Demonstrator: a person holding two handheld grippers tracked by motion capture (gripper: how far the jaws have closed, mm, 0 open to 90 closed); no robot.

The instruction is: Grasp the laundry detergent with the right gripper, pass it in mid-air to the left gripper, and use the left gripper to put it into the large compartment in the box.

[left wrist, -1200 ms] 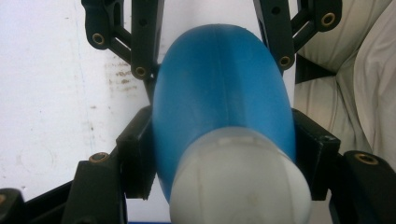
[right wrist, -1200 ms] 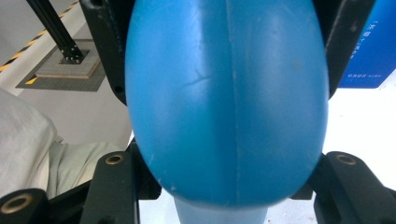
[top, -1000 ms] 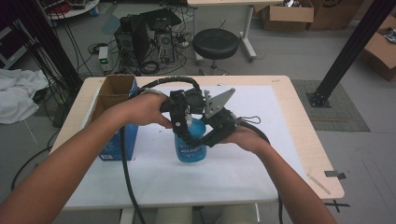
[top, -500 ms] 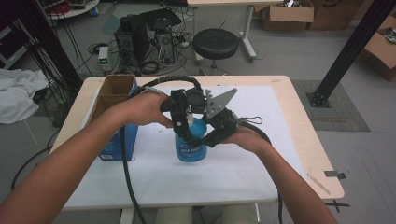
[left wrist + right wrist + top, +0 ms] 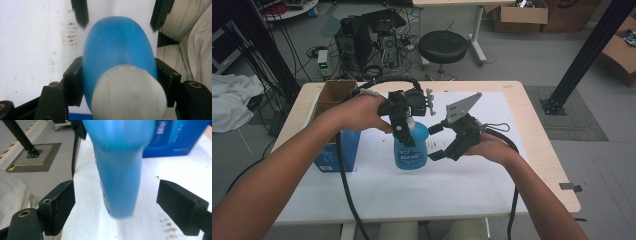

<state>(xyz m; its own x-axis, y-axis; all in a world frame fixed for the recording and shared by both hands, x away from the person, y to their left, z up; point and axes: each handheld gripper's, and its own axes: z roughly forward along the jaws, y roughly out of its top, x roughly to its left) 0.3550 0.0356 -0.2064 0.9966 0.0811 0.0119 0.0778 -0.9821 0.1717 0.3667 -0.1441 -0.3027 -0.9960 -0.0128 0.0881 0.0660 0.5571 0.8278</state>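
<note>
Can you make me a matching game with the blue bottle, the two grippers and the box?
Things:
1. blue bottle
2. left gripper
3. right gripper
4. cardboard box

States or places:
A. jaws wide apart
B. standing on the white table cover
C. at the table's left edge
D. clamped on the bottle's neck

Pairs: 1-B, 2-D, 3-A, 4-C

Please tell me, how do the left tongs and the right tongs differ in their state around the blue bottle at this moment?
The left tongs are shut on the blue bottle, pads pressing both sides just under its white cap; the right tongs are open, their pads standing clear of it. The left tongs reach down from above onto the top; the right tongs come from the side, toward the body. The right jaws have just been opening, the bottle between them. Both are black, hand-held, each trailing a cable.
</note>
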